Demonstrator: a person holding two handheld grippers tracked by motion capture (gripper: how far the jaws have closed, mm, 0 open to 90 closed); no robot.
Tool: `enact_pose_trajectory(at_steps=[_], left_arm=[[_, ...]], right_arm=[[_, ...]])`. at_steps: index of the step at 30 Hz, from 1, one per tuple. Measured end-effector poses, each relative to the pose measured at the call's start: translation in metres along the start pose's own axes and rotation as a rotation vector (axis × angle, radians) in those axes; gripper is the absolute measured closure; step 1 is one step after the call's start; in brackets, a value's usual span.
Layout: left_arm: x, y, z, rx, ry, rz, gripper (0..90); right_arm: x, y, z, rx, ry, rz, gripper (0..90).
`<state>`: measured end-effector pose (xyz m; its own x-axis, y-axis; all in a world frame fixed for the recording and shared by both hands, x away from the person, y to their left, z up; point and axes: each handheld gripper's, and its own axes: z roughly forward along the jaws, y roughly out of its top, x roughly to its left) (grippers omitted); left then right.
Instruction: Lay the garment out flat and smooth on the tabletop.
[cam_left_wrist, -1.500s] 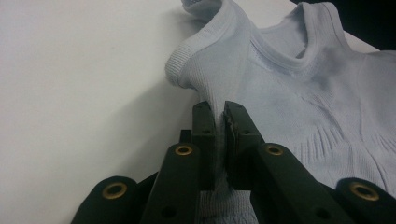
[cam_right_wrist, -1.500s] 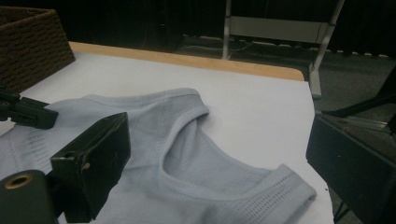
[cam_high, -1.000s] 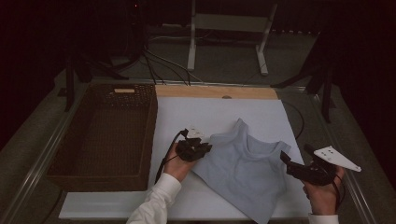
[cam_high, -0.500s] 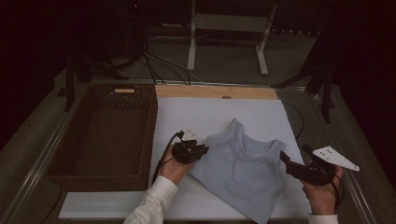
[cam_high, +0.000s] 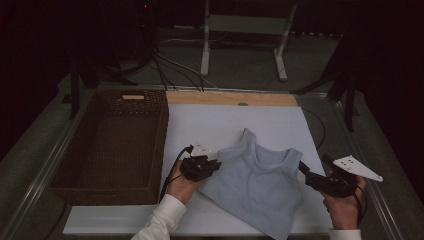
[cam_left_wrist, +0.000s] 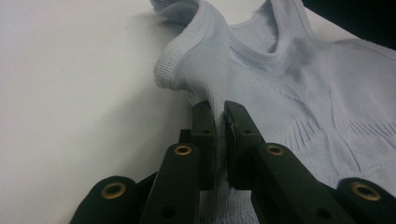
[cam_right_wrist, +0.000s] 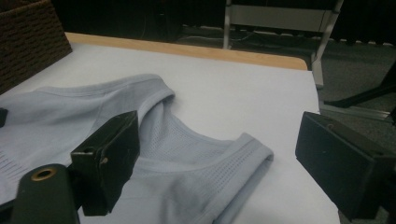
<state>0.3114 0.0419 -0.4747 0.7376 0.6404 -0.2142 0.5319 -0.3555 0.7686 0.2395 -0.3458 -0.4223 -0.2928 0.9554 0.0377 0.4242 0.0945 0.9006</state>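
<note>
A pale blue sleeveless top (cam_high: 257, 182) lies flat on the white table sheet (cam_high: 220, 120), neck toward the far side. My left gripper (cam_high: 216, 165) is shut on the ribbed edge of the top's left shoulder (cam_left_wrist: 205, 60), and the fabric rises pinched between its jaws (cam_left_wrist: 219, 109). At the top's right side my right gripper (cam_high: 302, 169) is open. The right shoulder strap (cam_right_wrist: 243, 156) lies on the sheet between its wide jaws (cam_right_wrist: 224, 154), untouched by the pads. Those jaws have just been closing a little.
A dark woven basket (cam_high: 162, 130) stands on the left half of the table. A wooden strip (cam_high: 230, 98) runs along the far edge of the sheet. Cables and a metal stand (cam_high: 205, 45) are on the floor beyond.
My left hand has drifted slightly toward the near edge, drawing the top's left shoulder with it. The right hand has stayed in place.
</note>
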Motion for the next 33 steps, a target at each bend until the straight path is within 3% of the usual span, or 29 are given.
enact_pose_trajectory(at_steps=[14, 26, 33], left_arm=[[-0.003, -0.012, -0.011, -0.004, -0.006, -0.008, 84.0], [-0.006, -0.021, -0.017, 0.002, -0.012, -0.016, 83.4], [-0.005, -0.026, -0.018, 0.02, -0.012, -0.024, 83.2]], right_arm=[[0.003, -0.005, 0.011, 0.085, 0.003, -0.004, 21.3], [0.012, -0.016, 0.018, 0.161, 0.003, -0.056, 29.9], [0.015, -0.024, 0.018, 0.195, 0.032, -0.064, 37.0]])
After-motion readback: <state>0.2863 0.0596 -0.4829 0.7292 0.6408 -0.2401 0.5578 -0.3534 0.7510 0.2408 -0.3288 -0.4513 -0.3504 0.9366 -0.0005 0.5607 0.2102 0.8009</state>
